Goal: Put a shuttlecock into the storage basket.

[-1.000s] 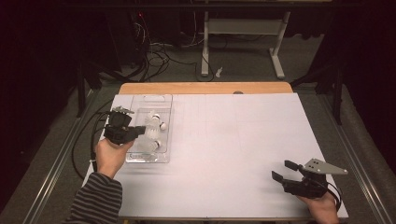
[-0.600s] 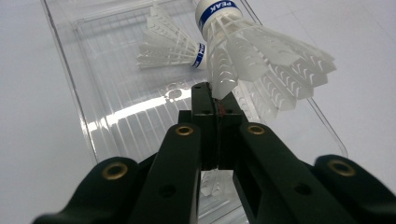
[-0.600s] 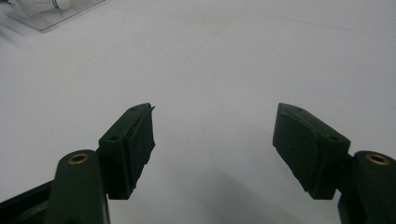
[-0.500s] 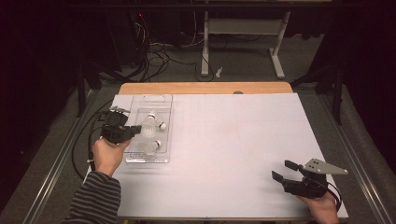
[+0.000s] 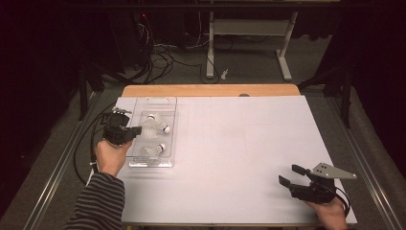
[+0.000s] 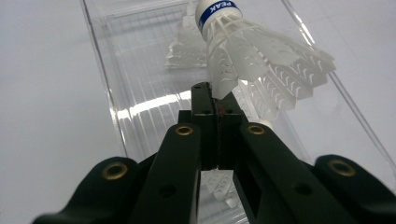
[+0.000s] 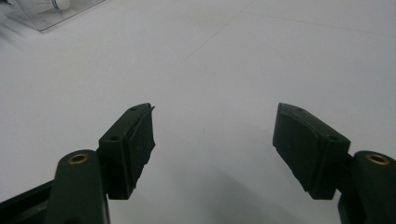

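- Clear plastic tray [image 5: 168, 108] sits on the white surface [image 5: 239, 143], far-left area, long side running away from the person.
- Tray contents in the high view: one white shuttlecock [image 5: 154, 151] lying near the tray's near end, a second shuttlecock [image 5: 160, 125] around the middle. Far end of the tray looks bare.
- Left gripper [image 5: 136, 130] sits at the tray's left edge, fingers reaching in over the middle section.
- Left gripper view: fingers [image 6: 205, 100] pressed fully together, pinching the feather skirt edge of a held shuttlecock [image 6: 261, 56]. Its cork, with a blue band, points up and away; skirt flares to the right.
- The held shuttlecock is over the tray. Lifted or touching the floor of the tray: cannot tell.
- More white feathers show in the tray behind and below the held one, seen through the clear ribbed plastic.
- Right gripper [image 5: 289, 176] is well apart from the tray, at the near-right corner of the surface, in the person's hand.
- Right gripper view: fingers [image 7: 135, 140] spread wide, nothing between them, bare white surface beneath. Tray corner is just visible top left.
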Demonstrator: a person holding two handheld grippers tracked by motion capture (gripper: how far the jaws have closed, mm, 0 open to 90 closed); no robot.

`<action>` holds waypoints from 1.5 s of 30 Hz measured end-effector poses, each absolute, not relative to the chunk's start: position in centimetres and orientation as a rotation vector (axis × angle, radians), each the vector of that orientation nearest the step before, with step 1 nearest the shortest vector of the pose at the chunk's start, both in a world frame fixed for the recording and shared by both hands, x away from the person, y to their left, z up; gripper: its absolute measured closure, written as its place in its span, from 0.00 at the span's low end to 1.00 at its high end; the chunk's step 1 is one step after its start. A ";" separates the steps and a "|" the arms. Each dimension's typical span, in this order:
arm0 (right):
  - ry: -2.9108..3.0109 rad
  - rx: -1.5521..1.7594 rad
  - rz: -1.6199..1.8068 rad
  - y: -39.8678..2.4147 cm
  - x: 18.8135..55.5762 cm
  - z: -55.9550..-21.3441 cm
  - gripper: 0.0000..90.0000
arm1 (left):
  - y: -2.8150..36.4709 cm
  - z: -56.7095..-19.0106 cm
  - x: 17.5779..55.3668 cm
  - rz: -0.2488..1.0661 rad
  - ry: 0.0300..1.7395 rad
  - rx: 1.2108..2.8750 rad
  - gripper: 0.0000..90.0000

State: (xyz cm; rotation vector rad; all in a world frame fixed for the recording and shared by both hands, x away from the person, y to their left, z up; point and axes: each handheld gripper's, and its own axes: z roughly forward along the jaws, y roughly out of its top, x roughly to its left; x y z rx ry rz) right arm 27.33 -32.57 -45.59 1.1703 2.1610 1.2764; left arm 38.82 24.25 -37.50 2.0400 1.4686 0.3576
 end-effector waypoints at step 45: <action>2.154 1.169 1.276 -32.6 27.3 -45.5 0.33 | 24.5 -38.5 39.8 0.365 1.531 2.020 0.68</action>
